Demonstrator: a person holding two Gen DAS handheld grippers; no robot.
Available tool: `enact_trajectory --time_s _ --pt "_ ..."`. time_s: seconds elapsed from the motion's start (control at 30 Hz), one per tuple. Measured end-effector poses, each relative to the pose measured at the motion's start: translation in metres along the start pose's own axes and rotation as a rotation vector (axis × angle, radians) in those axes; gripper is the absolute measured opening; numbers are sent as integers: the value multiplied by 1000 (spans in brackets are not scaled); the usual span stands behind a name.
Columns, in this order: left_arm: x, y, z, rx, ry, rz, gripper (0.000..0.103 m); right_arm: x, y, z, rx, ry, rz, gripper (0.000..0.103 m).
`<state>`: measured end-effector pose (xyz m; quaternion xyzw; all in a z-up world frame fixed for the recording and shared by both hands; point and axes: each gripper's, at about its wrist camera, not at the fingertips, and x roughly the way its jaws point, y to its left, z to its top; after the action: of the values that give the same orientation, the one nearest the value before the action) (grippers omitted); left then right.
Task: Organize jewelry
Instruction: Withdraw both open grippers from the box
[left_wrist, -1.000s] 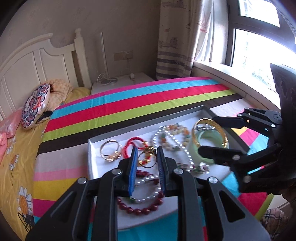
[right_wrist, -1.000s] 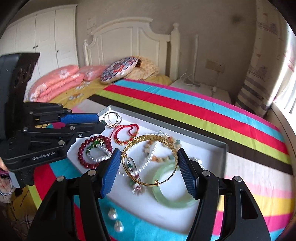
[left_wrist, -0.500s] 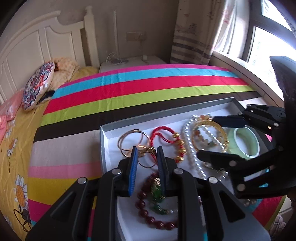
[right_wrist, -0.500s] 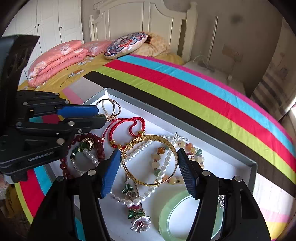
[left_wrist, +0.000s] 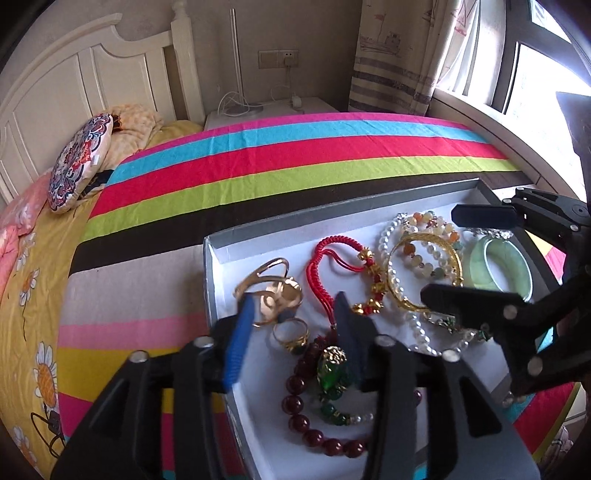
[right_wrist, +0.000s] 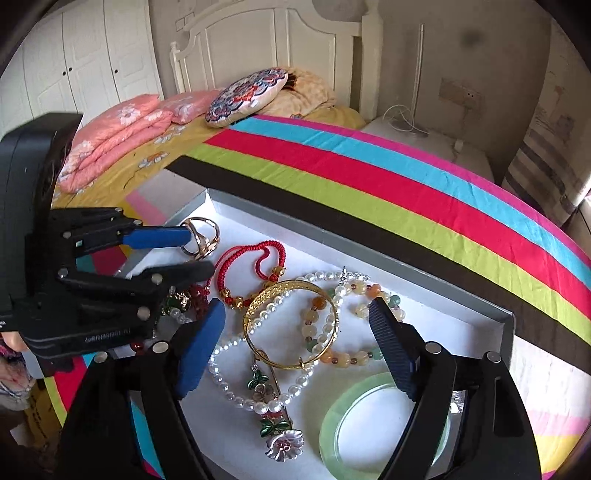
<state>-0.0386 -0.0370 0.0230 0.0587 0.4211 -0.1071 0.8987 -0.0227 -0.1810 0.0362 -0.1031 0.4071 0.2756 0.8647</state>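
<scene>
My left hand-held gripper (left_wrist: 291, 317) hangs with jaws apart over the shallow grey tray (left_wrist: 332, 218) on the striped bed, a small gold ring (left_wrist: 291, 331) lying flat between its fingers. At 11 o'clock of that ring lies the gold wire bangle (left_wrist: 267, 288). My right hand-held gripper (right_wrist: 297, 323) stands wide apart around the gold bangle (right_wrist: 291, 325), which lies flat across a white pearl strand (right_wrist: 240, 369). A pale green jade bangle (right_wrist: 369, 424) lies at the tray's 5 o'clock corner.
</scene>
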Motion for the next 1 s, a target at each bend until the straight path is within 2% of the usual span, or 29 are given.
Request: enact_trajectory --time_s 0.03,0.1,0.23,0.3,0.4,0.57,0.67,0.73,0.8,0.87,1.0 --pt "-3 0 0 -2 -7 6 62 -4 -1 0 7 -8 -4 78" --pt "-20 -2 -1 -13 -46 15 73 -17 -3 0 21 -34 -17 80" --pt "-56 -7 -12 -74 -135 -8 94 -61 -7 -17 61 -143 -32 82" --pt "-70 -12 -24 -117 -169 -43 97 -82 -6 -39 70 -184 -45 82" --pt "-82 -28 -52 -144 -209 -92 98 -101 -1 -78 89 -199 -42 82" --pt "-83 -58 -76 -102 -229 -28 98 -101 11 -137 90 -139 -61 82" --pt "-79 -70 -78 -60 -250 21 100 -95 15 -151 105 -111 -58 82" --pt "-68 -73 -78 -46 -199 29 100 -88 19 -152 91 -96 -57 82" --pt "-67 -67 -78 -59 -199 12 100 -83 27 -154 58 -82 -70 69" --pt "-64 -65 -80 -69 -185 -21 100 -78 33 -154 40 -72 -68 66" --pt "-59 -66 -78 -60 -166 -36 100 -77 38 -151 24 -61 -38 52"
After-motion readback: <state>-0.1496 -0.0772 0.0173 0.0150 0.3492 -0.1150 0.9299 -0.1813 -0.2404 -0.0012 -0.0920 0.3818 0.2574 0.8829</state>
